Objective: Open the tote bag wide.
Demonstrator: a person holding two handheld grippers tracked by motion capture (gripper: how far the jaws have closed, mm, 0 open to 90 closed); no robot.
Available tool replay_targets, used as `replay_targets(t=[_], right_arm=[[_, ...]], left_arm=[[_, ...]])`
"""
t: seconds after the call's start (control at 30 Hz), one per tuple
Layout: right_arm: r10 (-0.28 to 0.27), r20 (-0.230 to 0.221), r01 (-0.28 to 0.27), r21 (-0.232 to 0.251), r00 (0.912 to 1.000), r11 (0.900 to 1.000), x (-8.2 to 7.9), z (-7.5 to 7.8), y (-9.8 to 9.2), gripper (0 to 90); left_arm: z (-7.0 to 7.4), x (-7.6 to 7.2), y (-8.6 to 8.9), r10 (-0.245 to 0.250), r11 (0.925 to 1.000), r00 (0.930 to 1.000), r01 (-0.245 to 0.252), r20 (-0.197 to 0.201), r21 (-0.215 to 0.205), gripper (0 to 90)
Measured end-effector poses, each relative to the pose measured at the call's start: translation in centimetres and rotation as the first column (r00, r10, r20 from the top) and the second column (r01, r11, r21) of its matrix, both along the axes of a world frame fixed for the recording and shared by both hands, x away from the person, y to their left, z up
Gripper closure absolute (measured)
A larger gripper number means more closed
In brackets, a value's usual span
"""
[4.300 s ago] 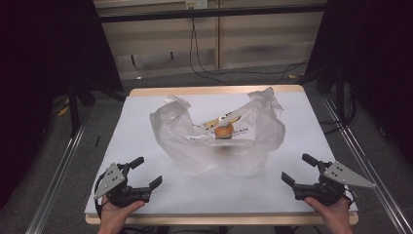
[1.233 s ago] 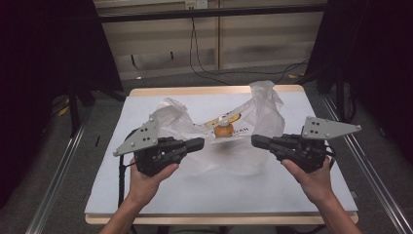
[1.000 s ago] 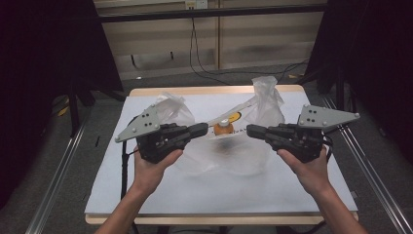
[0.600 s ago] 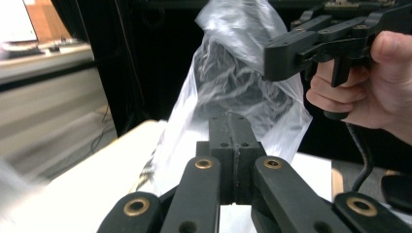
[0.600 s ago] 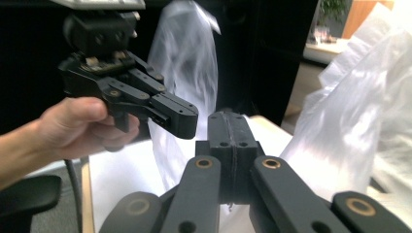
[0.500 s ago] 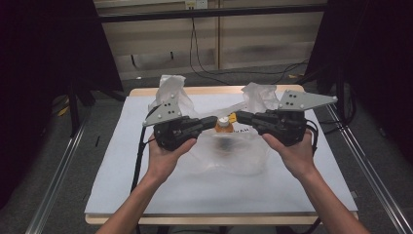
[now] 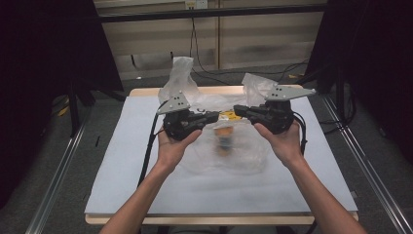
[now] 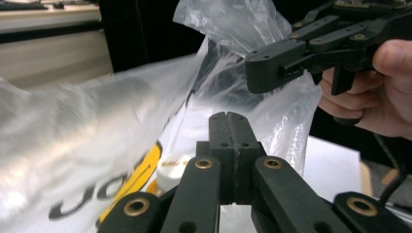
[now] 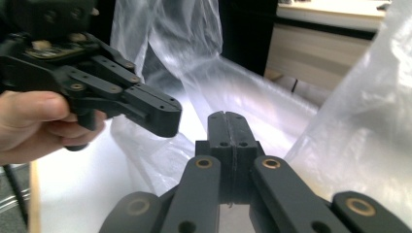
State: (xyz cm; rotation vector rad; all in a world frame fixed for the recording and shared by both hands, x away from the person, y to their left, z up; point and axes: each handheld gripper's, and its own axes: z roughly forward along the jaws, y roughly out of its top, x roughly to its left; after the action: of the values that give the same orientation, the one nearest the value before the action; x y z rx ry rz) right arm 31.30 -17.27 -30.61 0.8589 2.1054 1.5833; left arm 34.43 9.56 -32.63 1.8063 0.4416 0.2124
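- The left tongs and right tongs face each other tip to tip over the bag, each with its 2 jaws pressed together on nothing.
- The white surface carries everything.
- The clear plastic bag lies at its middle.
- 1 orange, white-capped bottle sits inside the bag.

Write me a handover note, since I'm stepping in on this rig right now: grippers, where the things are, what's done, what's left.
Left gripper: jaws shut, nothing between them, held over the clear plastic bag near its middle.
Right gripper: jaws shut, empty, facing the left one tip to tip above the bag.
The bag lies crumpled on the white table, its two handles standing up at the far side. A small orange bottle with a white cap lies inside it.
Done: both grippers are at the bag's opening.
Left: neither grips the plastic yet; the bottle is inside the bag.
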Motion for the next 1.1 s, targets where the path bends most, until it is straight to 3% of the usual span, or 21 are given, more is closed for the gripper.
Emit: replay_targets(t=[0.1,0.13,0.33,0.63,0.77,0.9,1.0,1.1], right_arm=[[-0.008,-0.014,0.008,0.004,0.9999,1.0,0.5,-0.7,0.0,90.0],[-0.014,-0.039,0.014,0.0,0.9991,1.0,1.1,-1.8,0.0,90.0],[-0.027,-0.104,0.027,-0.005,0.9942,1.0,2.1,-4.4,0.4,90.0],[-0.043,-0.145,0.041,-0.017,0.9885,0.999,3.5,-6.9,0.0,90.0],[-0.047,-0.166,0.047,-0.004,0.9851,0.999,3.6,-8.1,-0.3,90.0],[-0.039,-0.181,0.036,-0.018,0.9828,0.999,3.4,-9.2,-0.3,90.0],[-0.039,-0.194,0.034,-0.028,0.9802,0.999,3.1,-10.1,-0.5,90.0],[-0.043,-0.217,0.037,-0.035,0.9751,0.999,3.1,-11.1,-0.8,90.0]], left_arm=[[-0.6,0.5,-0.1,0.004,1.0,0.9998,-0.004,-0.021,0.005,90.0],[-1.2,1.0,0.1,0.016,0.9998,0.9993,-0.015,-0.035,0.009,90.0],[-2.7,2.8,0.0,0.044,0.9988,0.9964,-0.042,-0.073,0.027,90.0],[-5.5,4.7,-0.1,0.069,0.9965,0.9873,-0.061,-0.143,0.057,90.0],[-6.4,4.9,0.0,0.074,0.9959,0.9843,-0.064,-0.16,0.063,90.0],[-7.5,4.6,0.1,0.061,0.993,0.9842,-0.042,-0.166,0.111,90.0],[-8.7,4.6,0.5,0.058,0.9937,0.9792,-0.038,-0.194,0.106,90.0],[-9.7,4.7,0.5,0.063,0.9902,0.9772,-0.036,-0.203,0.135,90.0]])
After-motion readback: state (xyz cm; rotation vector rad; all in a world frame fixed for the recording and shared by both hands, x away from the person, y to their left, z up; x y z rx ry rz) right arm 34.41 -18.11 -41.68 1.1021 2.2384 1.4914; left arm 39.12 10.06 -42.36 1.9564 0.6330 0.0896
